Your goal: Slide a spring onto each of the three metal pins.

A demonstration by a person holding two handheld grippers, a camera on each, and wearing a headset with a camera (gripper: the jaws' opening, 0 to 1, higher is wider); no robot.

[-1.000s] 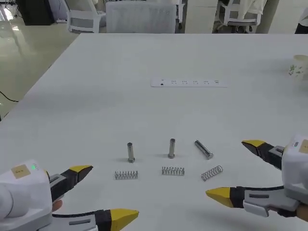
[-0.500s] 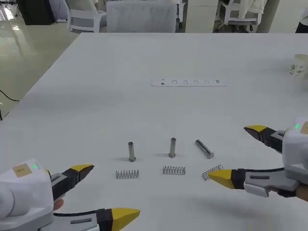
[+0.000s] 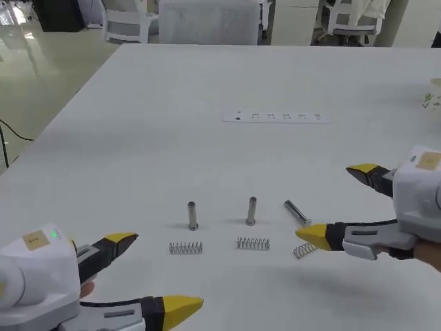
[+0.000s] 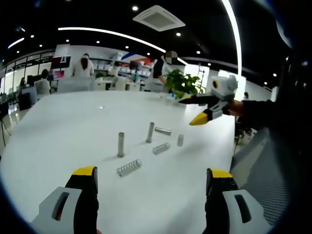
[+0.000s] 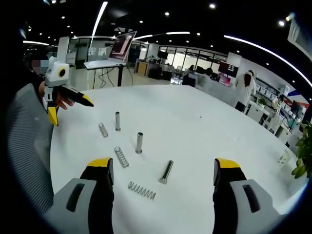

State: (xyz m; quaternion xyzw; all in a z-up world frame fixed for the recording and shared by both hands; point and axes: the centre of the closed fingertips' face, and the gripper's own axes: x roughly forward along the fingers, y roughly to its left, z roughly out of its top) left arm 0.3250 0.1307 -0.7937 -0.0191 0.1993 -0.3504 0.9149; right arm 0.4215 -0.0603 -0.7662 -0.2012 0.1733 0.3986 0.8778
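Three springs (image 3: 253, 243) beside three pins (image 3: 251, 210); left gripper (image 3: 158, 270), right gripper (image 3: 331, 201) spread.

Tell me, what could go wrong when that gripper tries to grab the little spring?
1. The right gripper is open close to the right spring. That spring is thin and bendy, so it may pop out if squeezed.
2. The lying pin beside it could roll away if bumped.
3. The left standing pin and the middle standing pin might tip over if nudged.
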